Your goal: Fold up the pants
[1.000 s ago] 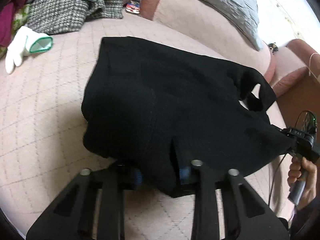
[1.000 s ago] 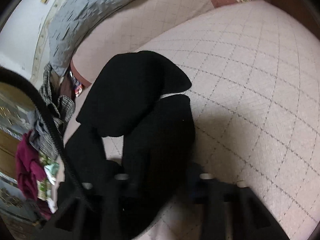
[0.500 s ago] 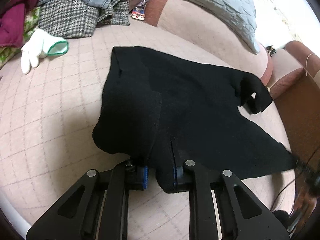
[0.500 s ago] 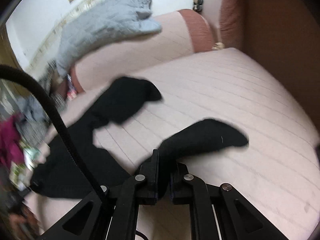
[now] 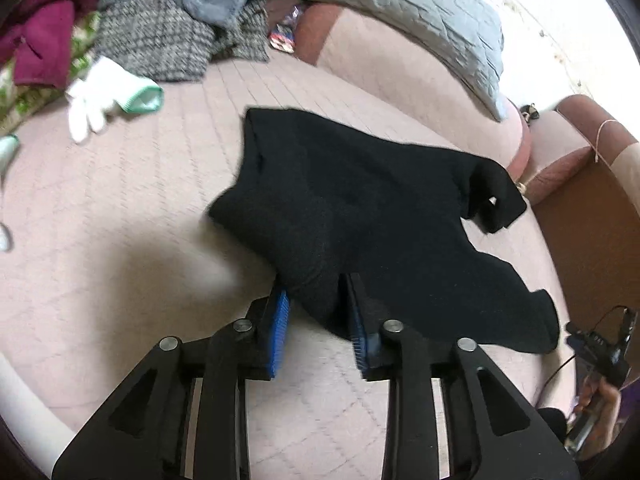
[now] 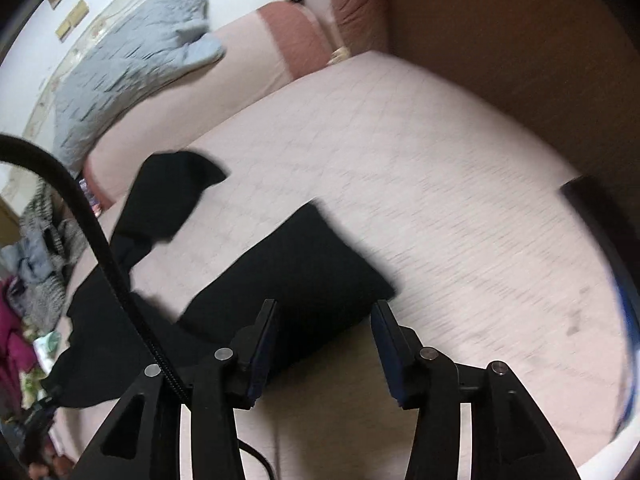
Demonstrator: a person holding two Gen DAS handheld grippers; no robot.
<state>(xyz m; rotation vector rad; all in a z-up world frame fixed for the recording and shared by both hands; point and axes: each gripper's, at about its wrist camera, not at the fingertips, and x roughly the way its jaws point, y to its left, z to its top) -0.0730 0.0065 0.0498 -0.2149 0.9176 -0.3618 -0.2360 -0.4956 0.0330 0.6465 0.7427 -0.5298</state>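
Observation:
Black pants (image 5: 360, 216) lie spread on the pink quilted bed (image 5: 120, 216). My left gripper (image 5: 316, 312) is open, its blue pads either side of a fold of the waist end, the cloth loose between them. In the right wrist view the pants (image 6: 296, 276) show two legs, one leg end lying just in front of my right gripper (image 6: 324, 320), which is open with the leg edge between its fingers. The other leg end (image 6: 172, 188) lies further off to the left.
A pile of clothes (image 5: 160, 24) and a white glove (image 5: 108, 92) lie at the bed's far left. A grey quilted blanket (image 5: 420, 12) drapes the pink headboard. A brown wooden side board (image 6: 500, 32) borders the bed. A black cable (image 6: 80, 216) crosses the right view.
Both grippers have opened and let go of the pants. The pants dropped flat onto the bed, and the right gripper's leg end now lies loose in front of it.

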